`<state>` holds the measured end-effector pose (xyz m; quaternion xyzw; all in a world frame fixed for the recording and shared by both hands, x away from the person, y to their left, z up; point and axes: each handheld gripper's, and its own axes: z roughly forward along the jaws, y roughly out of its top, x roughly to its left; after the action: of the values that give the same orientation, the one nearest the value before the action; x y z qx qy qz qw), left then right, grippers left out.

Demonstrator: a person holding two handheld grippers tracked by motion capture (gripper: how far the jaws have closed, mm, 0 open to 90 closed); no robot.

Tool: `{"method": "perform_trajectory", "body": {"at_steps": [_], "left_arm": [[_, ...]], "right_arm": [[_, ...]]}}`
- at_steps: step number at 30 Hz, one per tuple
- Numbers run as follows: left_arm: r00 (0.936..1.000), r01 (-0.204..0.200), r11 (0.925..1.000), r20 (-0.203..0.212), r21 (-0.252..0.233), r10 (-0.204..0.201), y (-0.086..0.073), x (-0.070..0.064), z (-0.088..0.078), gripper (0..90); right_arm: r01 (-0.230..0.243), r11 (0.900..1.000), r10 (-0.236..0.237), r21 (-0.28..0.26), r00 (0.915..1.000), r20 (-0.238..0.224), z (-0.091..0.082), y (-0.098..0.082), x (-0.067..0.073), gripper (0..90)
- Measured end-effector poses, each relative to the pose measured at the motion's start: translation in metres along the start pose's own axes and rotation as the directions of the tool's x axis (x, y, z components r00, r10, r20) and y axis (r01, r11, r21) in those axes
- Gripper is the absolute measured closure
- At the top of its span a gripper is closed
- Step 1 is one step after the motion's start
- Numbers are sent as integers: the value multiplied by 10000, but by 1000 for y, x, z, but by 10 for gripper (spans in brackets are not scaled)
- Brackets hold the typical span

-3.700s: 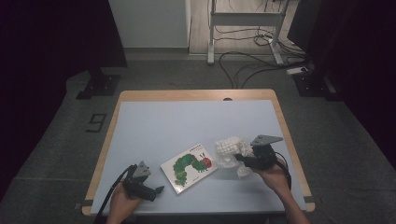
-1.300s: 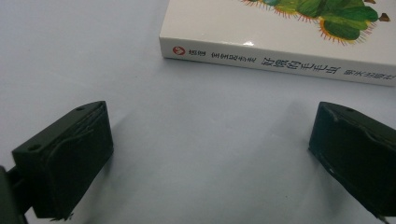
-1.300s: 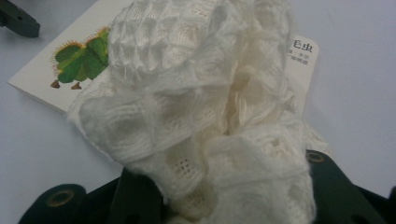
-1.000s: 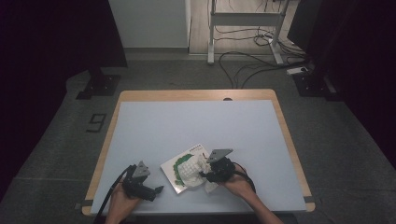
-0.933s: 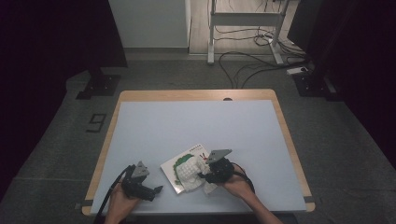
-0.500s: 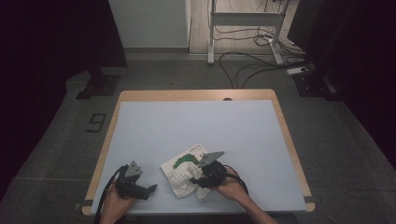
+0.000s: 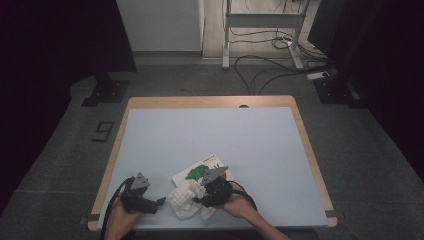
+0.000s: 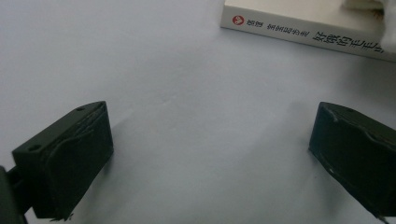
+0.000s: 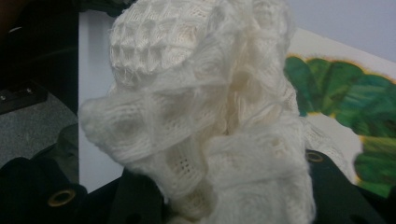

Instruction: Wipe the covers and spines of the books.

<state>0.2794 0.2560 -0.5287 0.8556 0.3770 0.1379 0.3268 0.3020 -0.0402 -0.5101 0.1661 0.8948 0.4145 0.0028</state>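
A white knitted cloth point(image 7: 184, 198) is bunched in my right gripper point(image 7: 200, 197), which is shut on it near the table's front edge. The cloth point(image 9: 210, 116) covers most of the right gripper view, and the black jaws rise on either side of it. Behind it lies a picture book point(image 7: 206, 171) with a green caterpillar cover point(image 9: 345, 98); the cloth overlaps its near corner. My left gripper point(image 7: 158, 202) rests low at the front left, open, with bare table between its jaws point(image 8: 210, 158). The book's spine point(image 8: 303, 32) shows just ahead of it.
The pale blue table point(image 7: 210, 130) has a wooden rim and much bare surface toward the back. Cables trail from both grippers over the front edge. Beyond the table stand a dark stand base point(image 7: 106, 91) and a metal frame with floor cables point(image 7: 260, 35).
My right gripper has carried the cloth leftward and nearer, from the book's right side across its cover to its front-left corner. The left gripper has shifted only slightly and stays open.
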Motion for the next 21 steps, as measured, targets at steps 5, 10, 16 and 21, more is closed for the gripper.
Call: {"method": "perform_trajectory", "body": {"at_steps": [5, 10, 16, 21], "left_arm": [[10000, 13, 10000, -10, 17, -13, -2, 2, -2, 0], [10000, 17, 10000, -14, 8, -17, -3, 3, -3, 0], [10000, 17, 10000, -7, 22, -17, -4, 4, -4, 0], [10000, 10, 10000, -3, 15, -10, -4, 4, -4, 0]], "right_arm": [[134, 9999, -134, 14, 9997, -182, 5, 4, 6, 596], [353, 9994, -353, 63, 9994, -72, 7, 6, 8, 610], [324, 9994, -324, 116, 9995, -13, 12, 11, 4, 616], [273, 9995, -275, 131, 9995, 127, 17, 18, -2, 617]]}}
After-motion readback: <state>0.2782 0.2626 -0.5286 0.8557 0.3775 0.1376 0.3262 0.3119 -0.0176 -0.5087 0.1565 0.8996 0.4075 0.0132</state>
